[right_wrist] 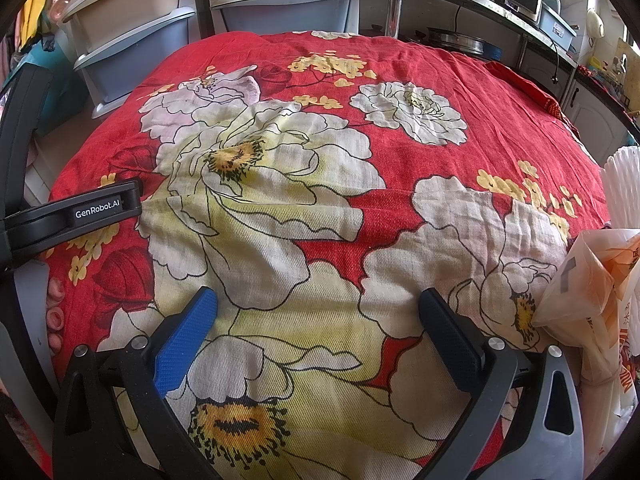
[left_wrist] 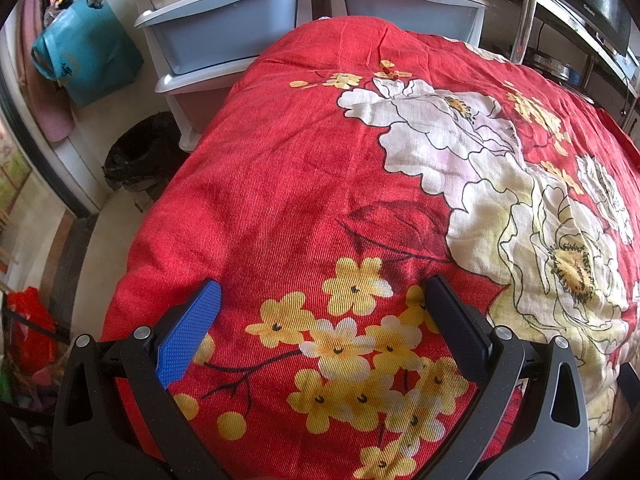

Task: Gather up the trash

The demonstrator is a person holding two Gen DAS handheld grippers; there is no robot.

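A: Where's the trash? The only candidate I see is the crumpled plastic bag [right_wrist: 592, 280], white with orange print, off beyond the right-hand finger of the right gripper [right_wrist: 318, 316], at the edge of the red floral cloth [right_wrist: 328, 216].

B: Agreed, though I can't say whether it's rubbish or something to put rubbish in. Behind it stands a stack of white pleated paper cups or liners [right_wrist: 622, 184]; I can't tell which.

A: And where would it go?

B: Probably the bin lined with a black bag [left_wrist: 138, 156], on the floor past the cloth's edge, ahead and outside the blue-padded finger of the left gripper [left_wrist: 320, 312], just beside the plastic drawers [left_wrist: 224, 32].

A: So how would you do it well?

B: Swing the right gripper sideways until the bag sits between the fingers, pinch a bunched fold rather than a flat sheet, and lift slowly, since thin film slips and may drag the cloth.

A: The jaws now?

B: Both pairs are spread wide and hold nothing. Each hangs above the cloth; whether the tips touch it I can't tell. The left gripper's black body also shows outside the right one's blue pad, with fingers [right_wrist: 54, 312] of the hand holding it.
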